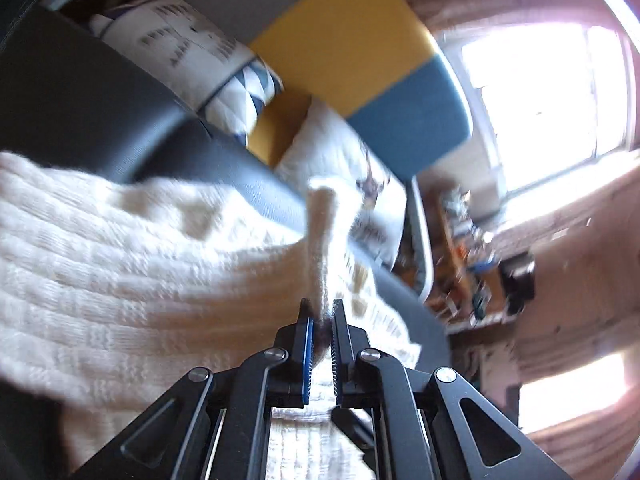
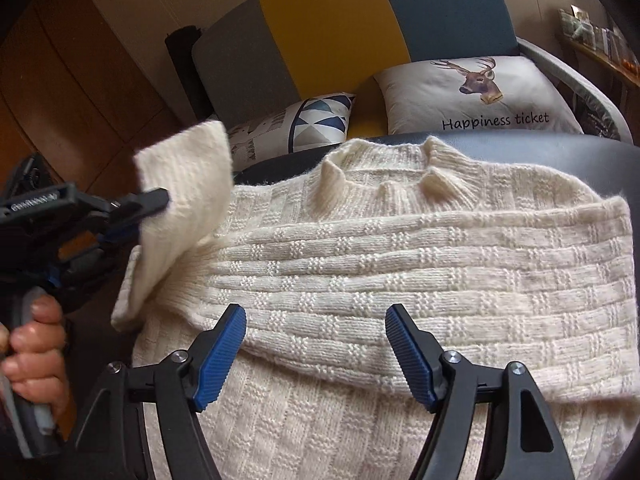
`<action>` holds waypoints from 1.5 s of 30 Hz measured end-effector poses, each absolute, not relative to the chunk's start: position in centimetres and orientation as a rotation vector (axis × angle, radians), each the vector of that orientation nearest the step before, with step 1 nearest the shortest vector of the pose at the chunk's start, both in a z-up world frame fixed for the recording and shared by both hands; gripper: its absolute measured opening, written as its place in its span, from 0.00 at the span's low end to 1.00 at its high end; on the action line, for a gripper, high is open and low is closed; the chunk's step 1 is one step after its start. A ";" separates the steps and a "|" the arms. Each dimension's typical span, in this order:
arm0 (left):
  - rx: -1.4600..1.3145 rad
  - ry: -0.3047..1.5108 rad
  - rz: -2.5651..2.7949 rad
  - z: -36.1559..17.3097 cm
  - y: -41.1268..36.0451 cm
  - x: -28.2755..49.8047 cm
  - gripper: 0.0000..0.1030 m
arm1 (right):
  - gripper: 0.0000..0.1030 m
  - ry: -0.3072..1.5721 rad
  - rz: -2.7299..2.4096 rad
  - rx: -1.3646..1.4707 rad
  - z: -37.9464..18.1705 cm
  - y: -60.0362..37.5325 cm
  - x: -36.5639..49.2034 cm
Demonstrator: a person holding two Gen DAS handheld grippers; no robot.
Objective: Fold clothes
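A cream knitted sweater (image 2: 400, 280) lies flat on a dark padded surface (image 2: 580, 156), collar toward the sofa, with one sleeve folded across the chest. My left gripper (image 1: 322, 308) is shut on the cuff of the other sleeve (image 1: 326, 232), which stands up from its fingertips. In the right wrist view that same gripper (image 2: 158, 200) holds the sleeve end (image 2: 188, 184) lifted above the sweater's left side, a hand (image 2: 34, 344) on its handle. My right gripper (image 2: 316, 320) hovers open over the sweater's lower middle, nothing between its blue pads (image 2: 222, 352).
Behind the sweater stands a grey, yellow and blue sofa (image 2: 332, 32) with a deer cushion (image 2: 476, 92) and a triangle-patterned cushion (image 2: 304, 128). A cluttered shelf (image 1: 468, 256) and a bright window (image 1: 548, 104) lie to the right in the left wrist view.
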State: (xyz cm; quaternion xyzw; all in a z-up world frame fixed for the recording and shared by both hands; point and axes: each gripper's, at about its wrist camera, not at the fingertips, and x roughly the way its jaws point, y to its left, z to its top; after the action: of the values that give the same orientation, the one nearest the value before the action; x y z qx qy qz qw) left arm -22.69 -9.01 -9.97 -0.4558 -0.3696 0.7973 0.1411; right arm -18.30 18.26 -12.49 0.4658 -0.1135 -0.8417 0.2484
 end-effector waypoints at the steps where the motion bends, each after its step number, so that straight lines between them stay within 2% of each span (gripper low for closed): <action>1: -1.347 -1.022 2.296 -10.8 -7.9 -23.0 0.07 | 0.71 -0.342 -2.281 1.280 -12.6 18.7 -18.4; 4: -1.410 -0.926 2.282 -12.7 -5.5 -23.2 0.07 | 0.58 -0.521 -2.169 1.289 -13.1 20.0 -18.8; 6: -1.415 -0.931 2.261 -13.4 -5.3 -22.1 0.09 | 0.57 -0.708 -2.041 1.274 -13.8 20.8 -19.3; 10: -1.338 -1.040 2.190 -12.3 -6.4 -20.7 0.33 | 0.56 -0.936 -1.902 1.247 -14.7 20.7 -20.4; 15: -1.225 -1.201 2.169 -10.3 -11.2 -18.3 0.33 | 0.56 -1.108 -1.849 1.325 -16.4 18.9 -22.0; 17: -1.193 -1.287 2.147 -10.5 -13.5 -16.9 0.33 | 0.48 -1.182 -1.837 1.356 -17.3 18.6 -22.1; 20: -1.172 -1.385 2.119 -11.7 -15.7 -15.0 0.34 | 0.42 -1.228 -1.863 1.356 -17.7 18.2 -21.6; 24: -1.150 -1.509 2.080 -13.4 -18.3 -12.4 0.34 | 0.35 -1.230 -1.910 1.330 -17.5 16.7 -21.9; 28: -1.125 -1.632 2.035 -15.1 -21.0 -9.8 0.34 | 0.36 -1.199 -2.007 1.349 -17.5 14.9 -22.4; 31: -1.100 -1.706 1.989 -15.9 -21.9 -8.4 0.36 | 0.44 -1.164 -2.002 1.296 -17.1 14.5 -22.1; 34: -1.051 -1.747 1.932 -16.0 -21.2 -8.0 0.36 | 0.43 -1.107 -1.956 1.308 -17.1 14.8 -22.8; 36: -1.029 -1.749 1.918 -15.9 -20.3 -8.0 0.36 | 0.30 -1.021 -1.993 1.381 -16.6 14.7 -23.3; 37: -1.019 -1.746 1.915 -15.8 -19.8 -8.1 0.36 | 0.11 -0.963 -2.038 1.417 -16.3 14.6 -23.5; 38: -1.017 -1.749 1.915 -15.8 -19.2 -8.3 0.36 | 0.07 -0.898 -2.085 1.431 -15.8 14.2 -23.7; 45: -1.080 -1.777 1.939 -17.2 -17.0 -10.1 0.36 | 0.06 -0.562 -2.256 1.267 -8.5 12.3 -25.1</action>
State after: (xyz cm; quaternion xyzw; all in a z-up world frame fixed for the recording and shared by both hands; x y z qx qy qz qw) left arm -10.10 -17.02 -17.17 -0.3756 -0.6180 0.6745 0.1485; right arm -25.14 12.28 -8.51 0.4641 -0.2058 -0.8261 0.2444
